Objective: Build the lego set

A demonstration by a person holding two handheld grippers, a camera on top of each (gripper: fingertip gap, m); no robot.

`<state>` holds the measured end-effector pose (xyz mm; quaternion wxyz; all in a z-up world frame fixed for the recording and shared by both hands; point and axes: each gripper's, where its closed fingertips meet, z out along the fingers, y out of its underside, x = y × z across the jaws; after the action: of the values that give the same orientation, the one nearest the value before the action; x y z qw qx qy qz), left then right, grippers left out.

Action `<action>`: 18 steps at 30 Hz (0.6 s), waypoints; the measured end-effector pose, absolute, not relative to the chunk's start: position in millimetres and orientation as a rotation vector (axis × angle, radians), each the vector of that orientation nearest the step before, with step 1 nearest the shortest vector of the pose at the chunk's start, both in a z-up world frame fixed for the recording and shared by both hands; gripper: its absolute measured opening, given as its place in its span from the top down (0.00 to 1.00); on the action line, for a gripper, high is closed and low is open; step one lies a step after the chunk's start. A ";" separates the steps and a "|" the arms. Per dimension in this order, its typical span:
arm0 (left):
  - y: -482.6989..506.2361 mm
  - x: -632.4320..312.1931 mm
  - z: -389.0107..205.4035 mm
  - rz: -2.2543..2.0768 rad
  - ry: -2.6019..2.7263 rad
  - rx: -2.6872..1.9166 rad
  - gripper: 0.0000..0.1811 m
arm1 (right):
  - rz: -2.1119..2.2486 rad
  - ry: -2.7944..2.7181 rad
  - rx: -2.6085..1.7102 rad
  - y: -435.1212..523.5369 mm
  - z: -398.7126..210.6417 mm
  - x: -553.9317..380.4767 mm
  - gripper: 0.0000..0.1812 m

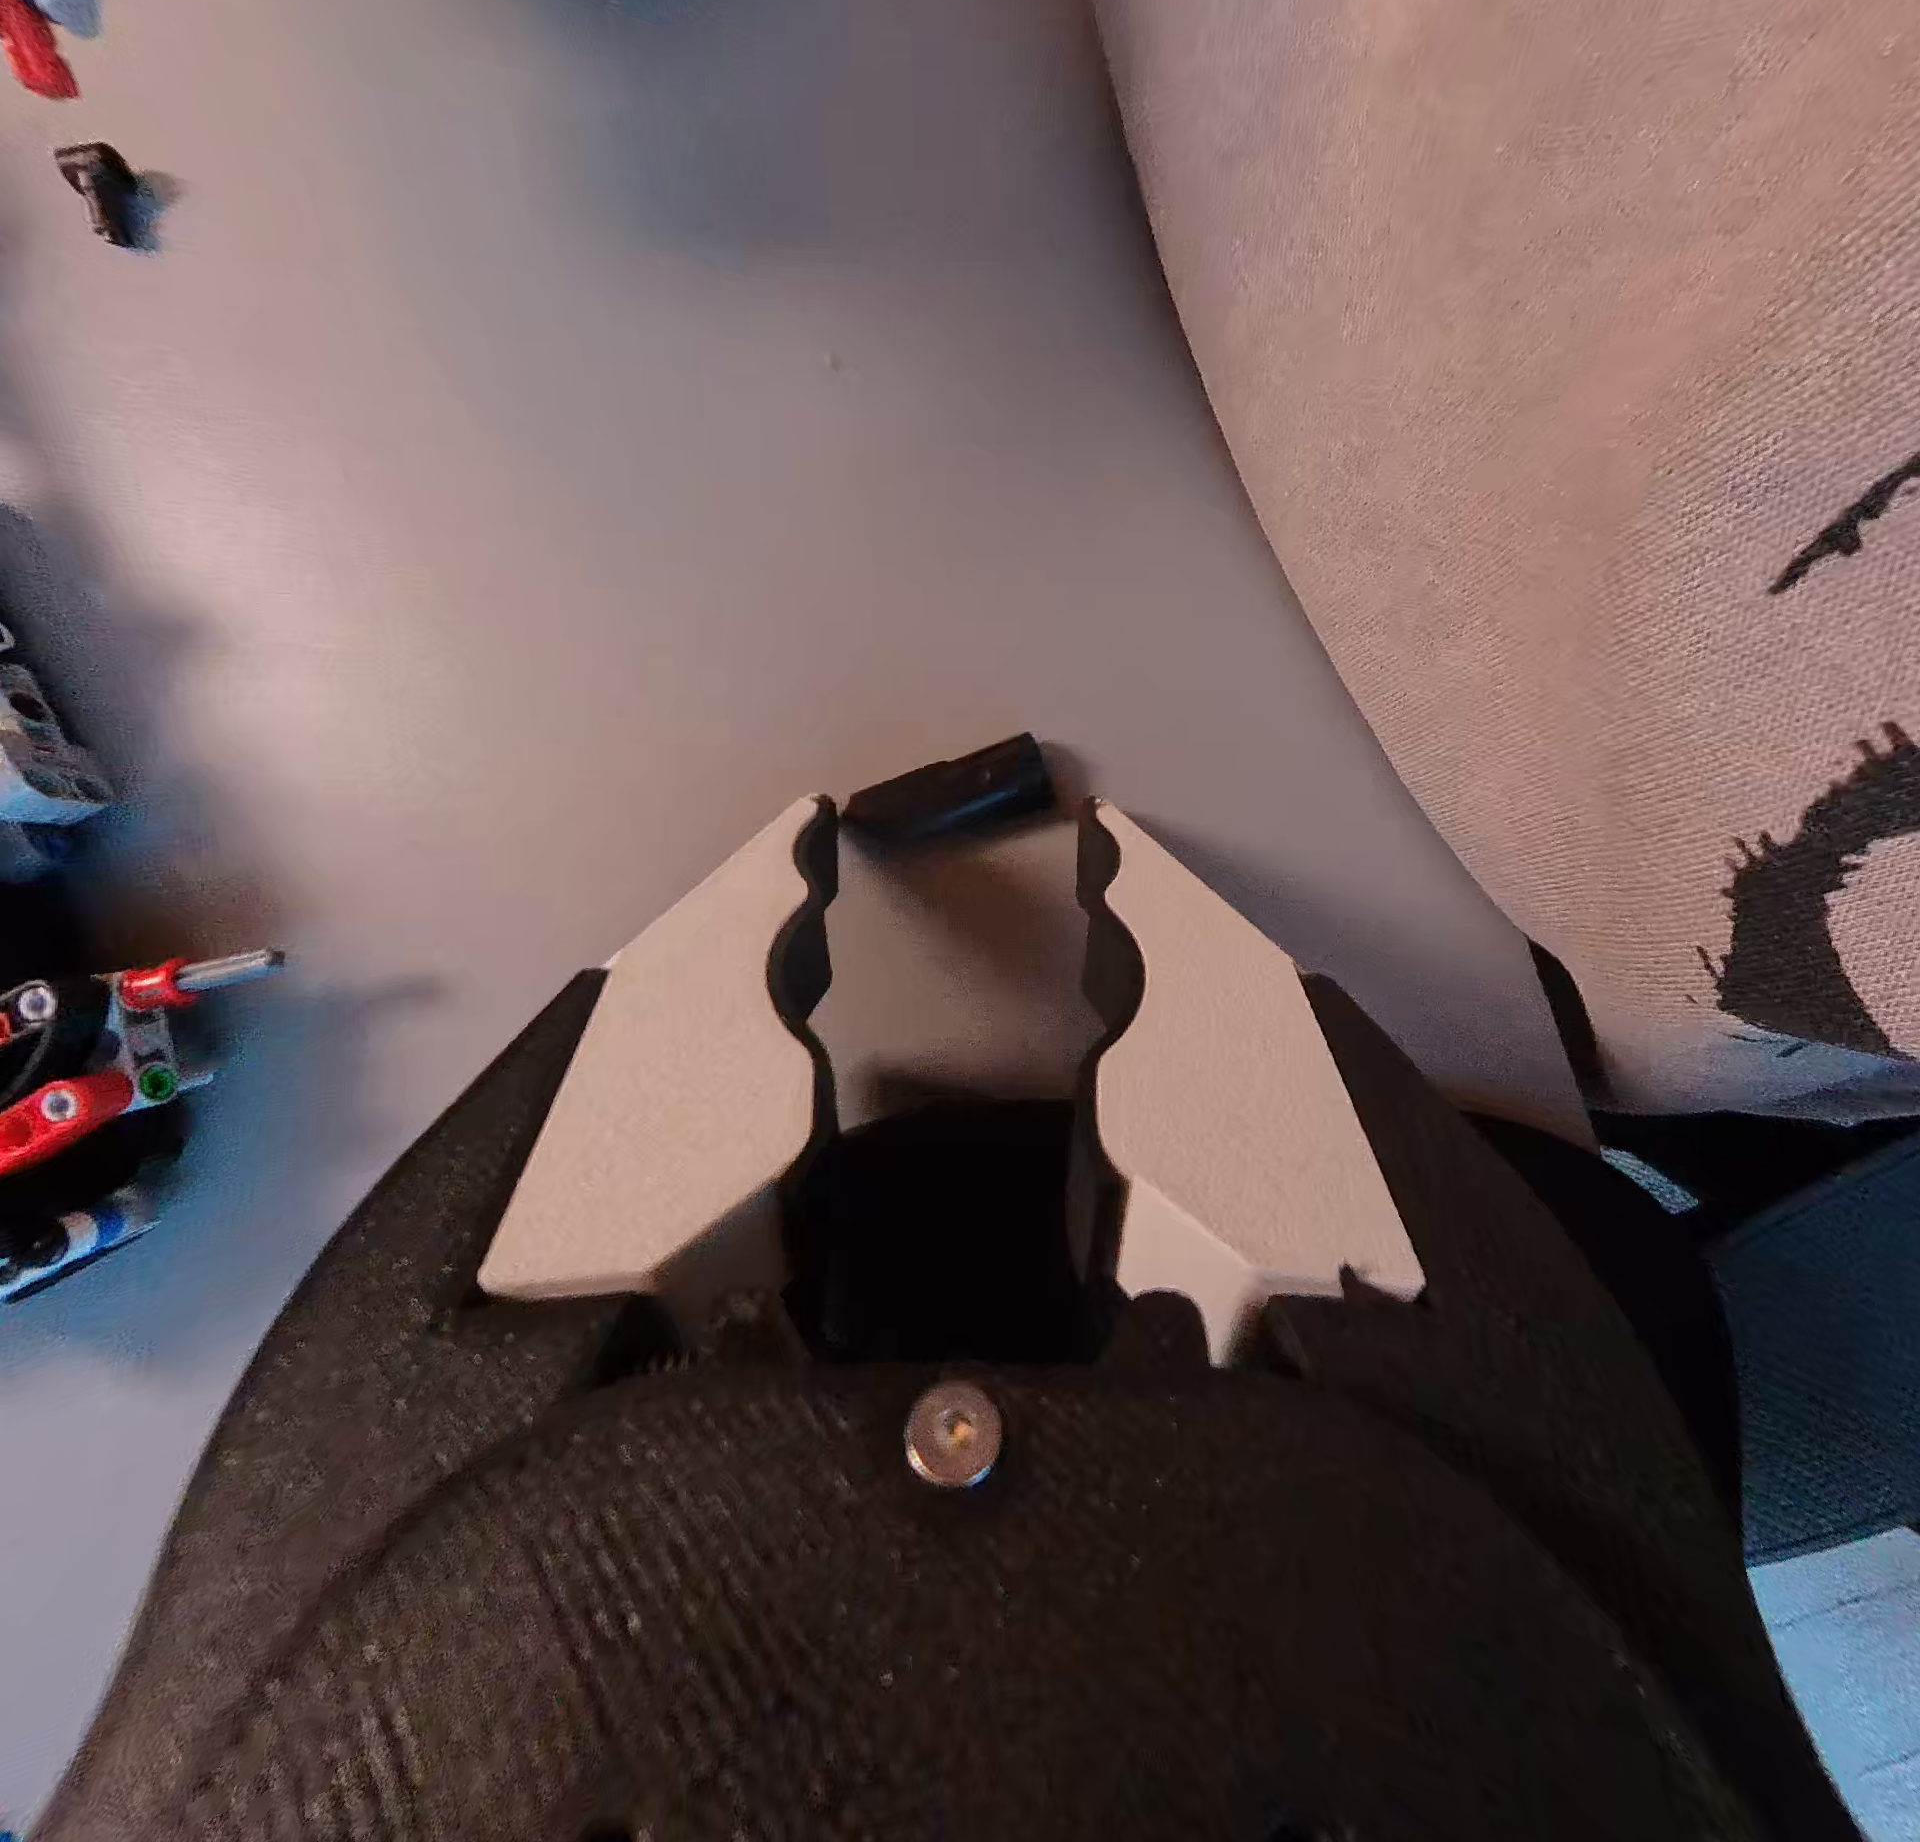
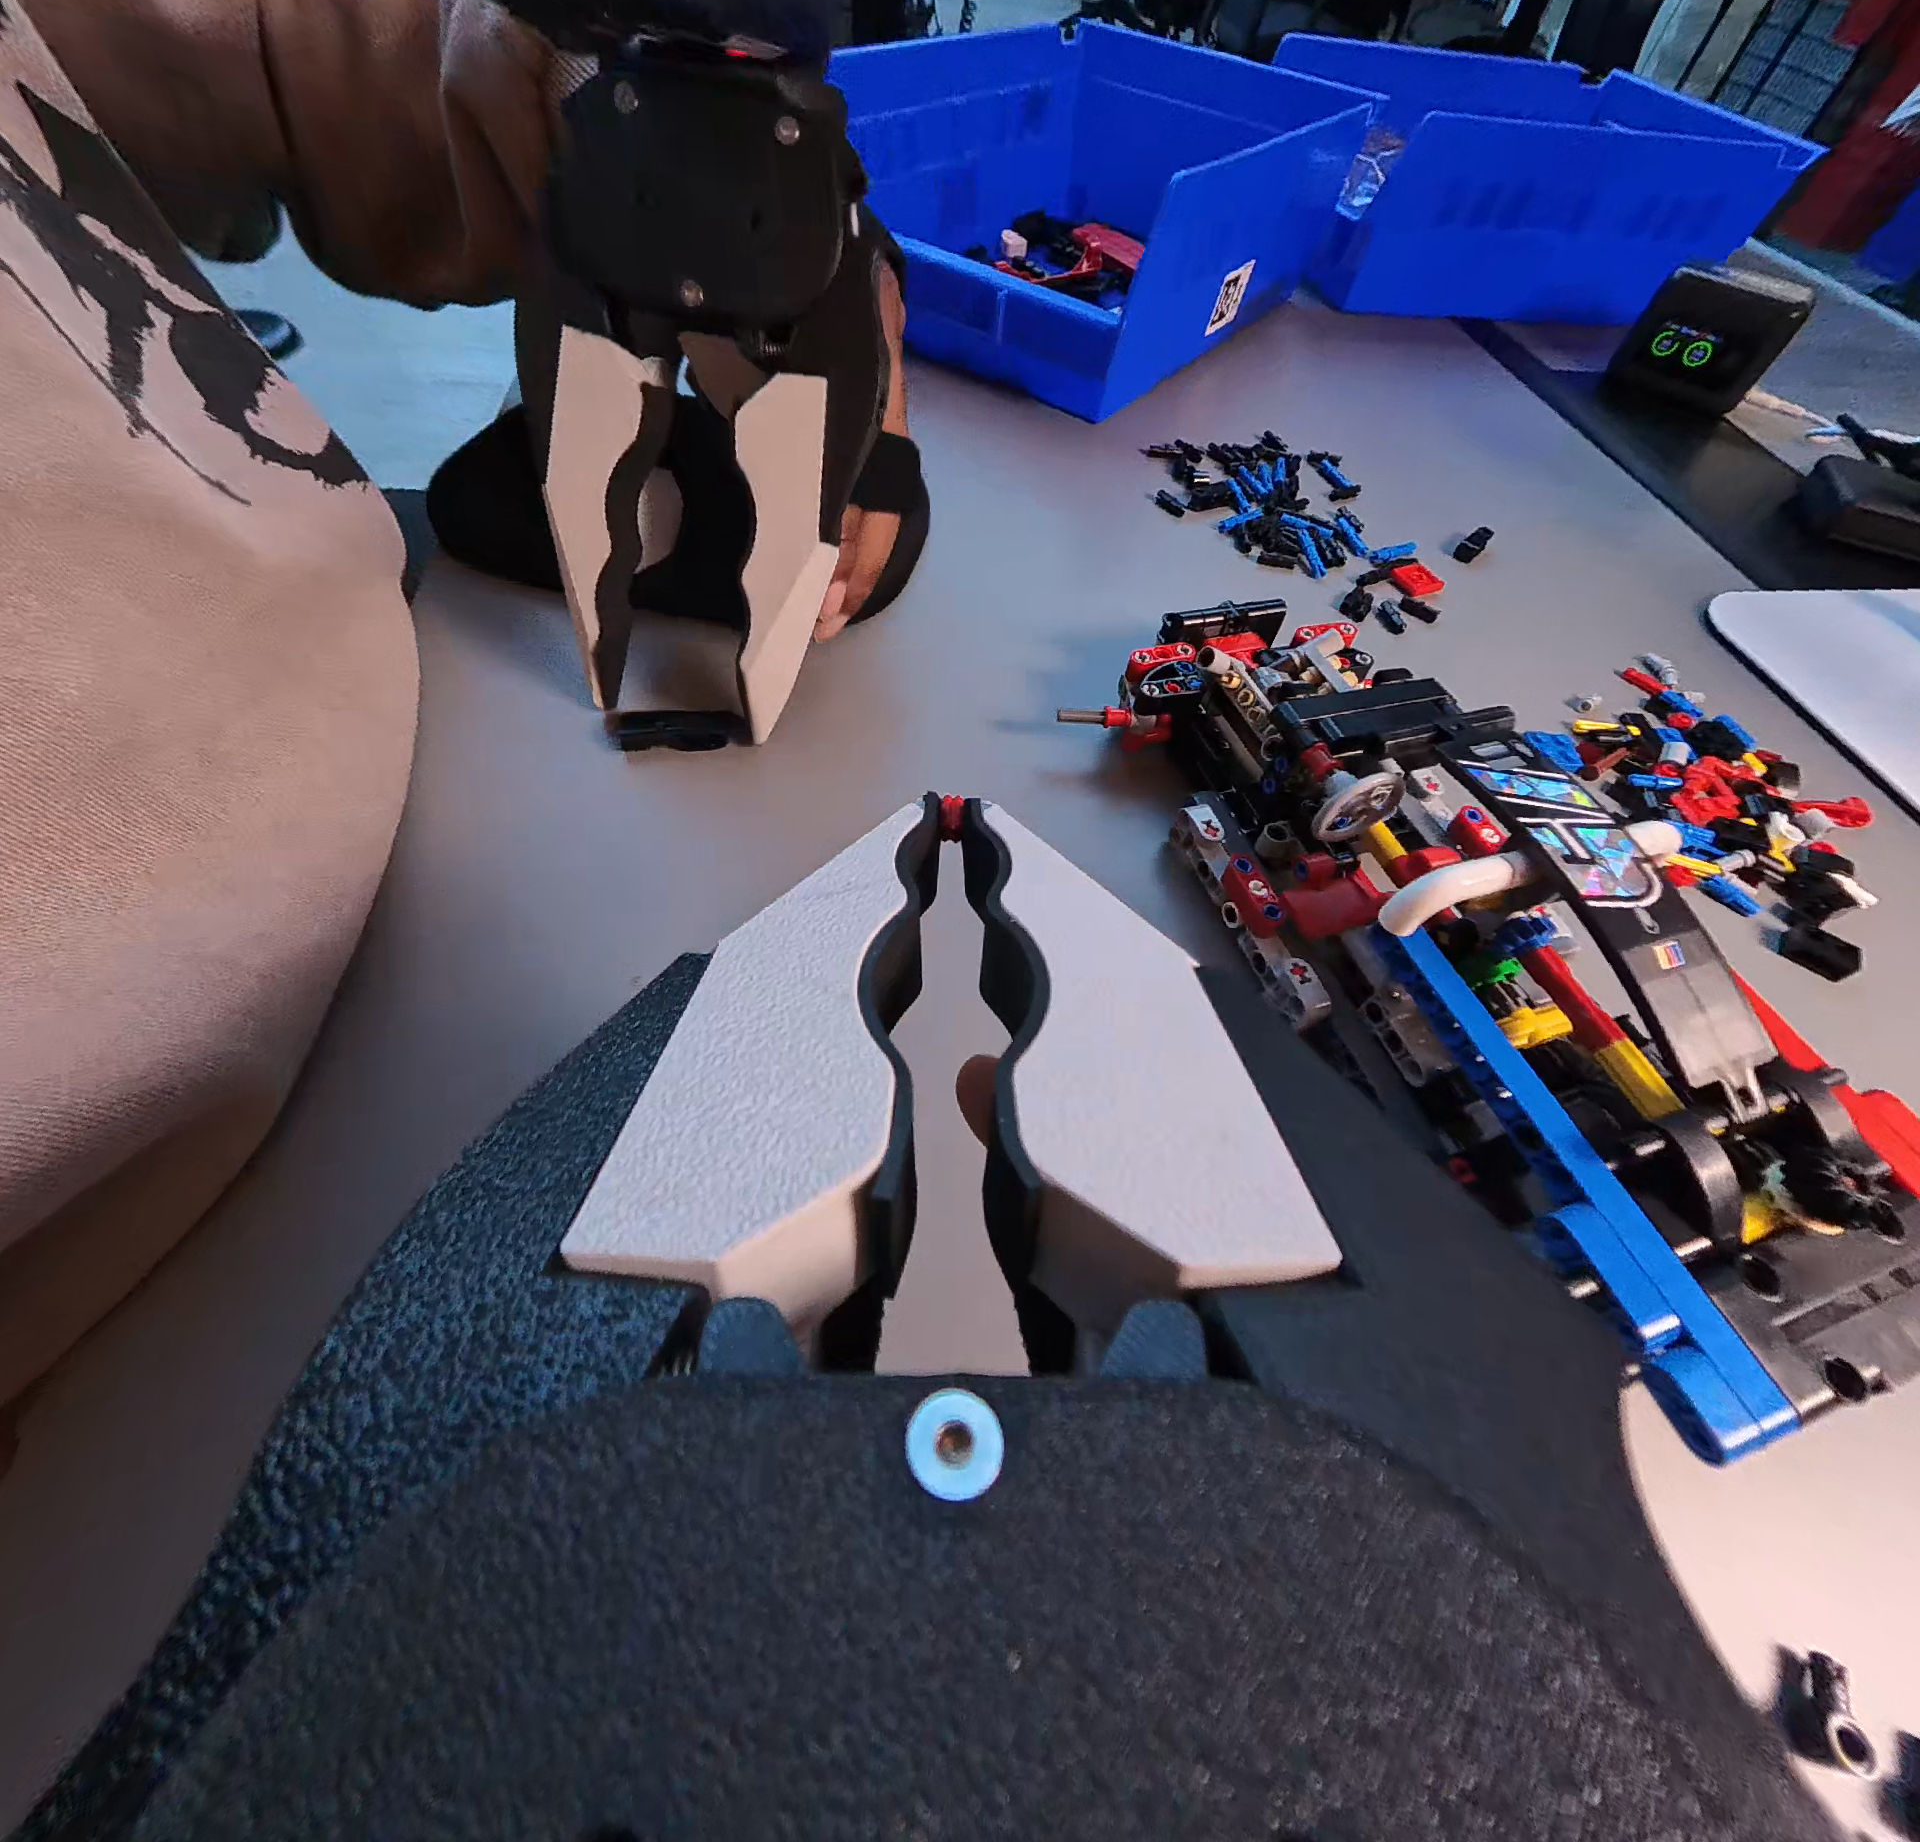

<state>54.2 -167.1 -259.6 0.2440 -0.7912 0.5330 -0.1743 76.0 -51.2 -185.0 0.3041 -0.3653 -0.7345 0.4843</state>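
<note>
Left gripper (image 2: pixel 675 727), jaws spread, brackets a small black cylindrical connector piece (image 1: pixel 951 787) lying at its tips, ready to pinch. Right gripper (image 2: pixel 948 810) pinches a tiny red pin (image 2: pixel 948 818); the part-built lego car (image 2: pixel 1475 919) lies to its right.

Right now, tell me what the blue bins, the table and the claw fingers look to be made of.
Blue bins: likely moulded plastic, glossy, with ribbed thin walls.
Table: smooth matt grey top, perhaps laminate; its core is hidden.
Right claw fingers: pale hard plastic with a grainy finish, probably printed, edged with wavy black pads that look rubbery.
</note>
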 end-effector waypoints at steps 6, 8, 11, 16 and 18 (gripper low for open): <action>-144.1 55.4 -259.1 -0.457 1.407 -2.140 0.79 | 1.274 -1.951 -0.950 -55.1 -184.5 79.8 0.99; -129.7 56.2 -257.3 -0.438 1.353 -2.107 0.79 | 1.239 -1.976 -0.948 -56.7 -189.2 79.3 0.99; -108.2 55.3 -251.8 -0.402 1.252 -2.088 0.79 | 1.207 -1.988 -0.960 -56.2 -193.2 77.6 0.99; -79.3 43.6 -251.6 -0.370 0.962 -2.208 0.79 | 1.200 -1.940 -1.024 -45.0 -191.5 74.3 0.99; -82.6 47.7 -248.4 -0.507 0.851 -2.267 0.79 | 1.180 -1.937 -1.036 -41.6 -193.0 73.7 0.99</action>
<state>47.7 -82.6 -248.4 0.3278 -0.8657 0.3249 -0.1937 73.7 -41.6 -193.0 0.3183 -0.3937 -0.7365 0.4487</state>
